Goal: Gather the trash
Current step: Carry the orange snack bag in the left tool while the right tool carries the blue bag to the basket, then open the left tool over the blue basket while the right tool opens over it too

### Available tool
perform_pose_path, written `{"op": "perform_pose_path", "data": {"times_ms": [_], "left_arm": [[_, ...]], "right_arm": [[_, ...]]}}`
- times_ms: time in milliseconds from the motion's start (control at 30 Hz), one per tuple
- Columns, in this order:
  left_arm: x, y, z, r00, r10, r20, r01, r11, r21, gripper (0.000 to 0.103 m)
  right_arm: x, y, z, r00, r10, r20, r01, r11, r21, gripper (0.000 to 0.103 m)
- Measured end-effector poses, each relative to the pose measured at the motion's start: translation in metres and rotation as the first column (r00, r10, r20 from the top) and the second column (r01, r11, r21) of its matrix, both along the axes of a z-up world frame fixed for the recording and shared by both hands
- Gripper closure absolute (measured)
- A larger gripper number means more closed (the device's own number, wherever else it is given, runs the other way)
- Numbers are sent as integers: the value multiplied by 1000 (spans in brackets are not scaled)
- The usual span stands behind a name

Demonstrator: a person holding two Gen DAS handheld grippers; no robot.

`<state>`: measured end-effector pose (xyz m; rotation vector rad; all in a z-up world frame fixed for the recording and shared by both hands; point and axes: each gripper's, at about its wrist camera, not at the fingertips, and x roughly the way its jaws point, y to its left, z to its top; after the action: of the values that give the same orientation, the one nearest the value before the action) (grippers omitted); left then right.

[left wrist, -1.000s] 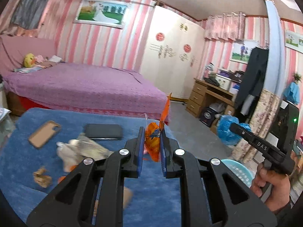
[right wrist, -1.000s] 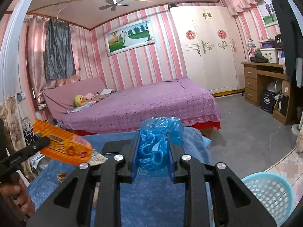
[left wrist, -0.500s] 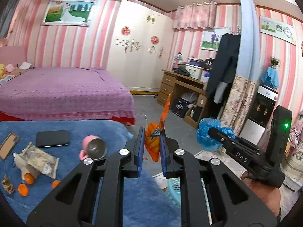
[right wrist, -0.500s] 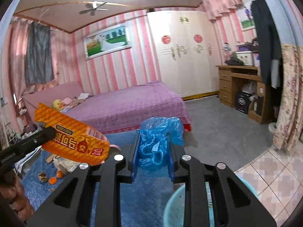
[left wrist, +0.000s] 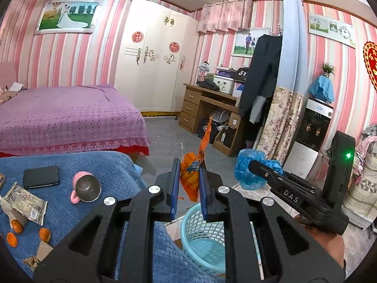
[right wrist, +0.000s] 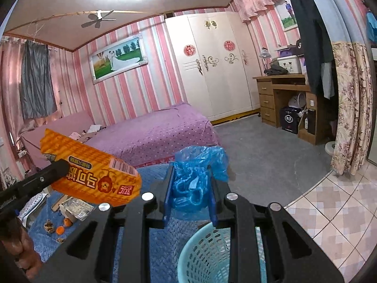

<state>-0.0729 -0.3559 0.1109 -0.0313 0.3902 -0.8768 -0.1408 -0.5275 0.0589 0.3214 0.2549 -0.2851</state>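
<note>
My left gripper [left wrist: 188, 179] is shut on an orange snack wrapper [left wrist: 192, 176], seen edge-on; in the right wrist view the same orange wrapper [right wrist: 94, 176] hangs flat at the left. My right gripper [right wrist: 189, 188] is shut on a crumpled blue plastic bag [right wrist: 195, 176], which shows as the blue bag [left wrist: 249, 174] to the right in the left wrist view. A light blue mesh basket [left wrist: 202, 235] stands on the floor just below and ahead of both grippers, its rim [right wrist: 205, 247] under the right one.
A blue-covered table [left wrist: 106, 169] at the left holds a pink mug [left wrist: 86, 187], a black phone [left wrist: 40, 176], a printed wrapper [left wrist: 26, 202], orange peel bits [left wrist: 16, 226] and torn cardboard [left wrist: 40, 251]. A purple bed [left wrist: 66, 118], a wooden desk [left wrist: 207, 110] and a floral curtain [right wrist: 348, 108] stand beyond.
Both grippers have swung right, off the blue table toward the floor, each keeping its load. The basket has come into view beneath them and the table's litter has slid to the left.
</note>
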Motion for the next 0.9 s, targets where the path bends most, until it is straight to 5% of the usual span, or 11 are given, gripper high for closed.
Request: {"op": "perform_pose_path", "data": {"times_ms": [333,467,633,700,733,767,900], "left_arm": [[-9,-25,-15,997,-77,-19,78,997,24,90],[-14,-37,-20,994,-110,-20,111,993,42,90],[-16,-55,-30,989,-140,-52,143,987,68,88],[-18,-59,-33,989,-135,-54,139,988,74,68],[-19,-60,-33,991,-125,-50,129,989,74,37],[-20,-59,-33,993,-108,-40,110,992,69,19],[-14,-50,-34,996,-76,-48,78,995,57,17]], "right_arm": [[-6,-3,-1,999,-43,6,43,999,15,75],[-16,-11,-3,990,-139,22,138,990,27,39],[-33,-29,-5,972,-229,53,225,972,68,36],[-36,-34,-6,973,-221,63,215,973,84,36],[-37,-35,-6,973,-221,66,215,973,88,36],[-37,-34,-6,973,-220,65,215,973,84,36],[-33,-30,-6,978,-200,65,196,978,70,36]]}}
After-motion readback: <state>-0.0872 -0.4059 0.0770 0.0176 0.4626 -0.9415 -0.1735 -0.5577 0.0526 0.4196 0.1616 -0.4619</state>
